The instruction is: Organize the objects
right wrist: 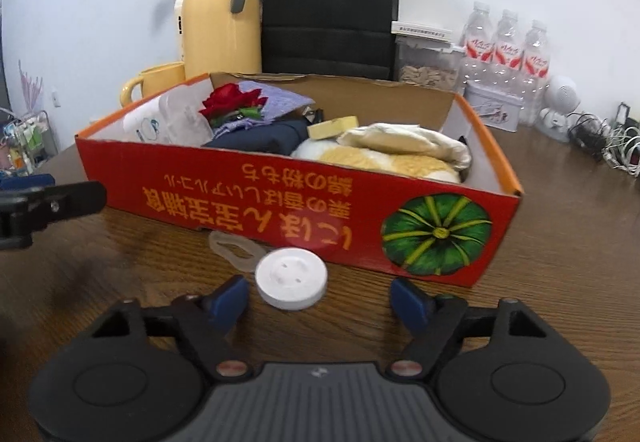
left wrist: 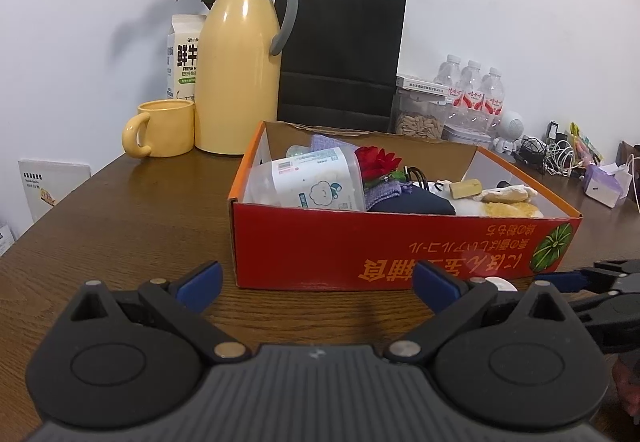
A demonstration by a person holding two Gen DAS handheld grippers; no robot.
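A red cardboard box (left wrist: 400,246) (right wrist: 296,213) stands on the brown wooden table. It holds a clear plastic container (left wrist: 316,181), a red fabric flower (left wrist: 376,161) (right wrist: 232,101), purple cloth, a dark blue bundle (right wrist: 260,139), a yellow block (right wrist: 332,126) and cream cloth (right wrist: 400,145). A white round disc (right wrist: 291,278) and a translucent ring piece (right wrist: 234,248) lie on the table in front of the box. My right gripper (right wrist: 320,298) is open, just behind the disc. My left gripper (left wrist: 318,288) is open and empty before the box's left corner.
Behind the box stand a yellow thermos jug (left wrist: 240,65), a yellow mug (left wrist: 164,127), a milk carton (left wrist: 184,53), a black paper bag (left wrist: 340,53), a seed jar (left wrist: 420,113), three water bottles (left wrist: 472,93) and tangled cables (left wrist: 548,153). The table's left edge is close.
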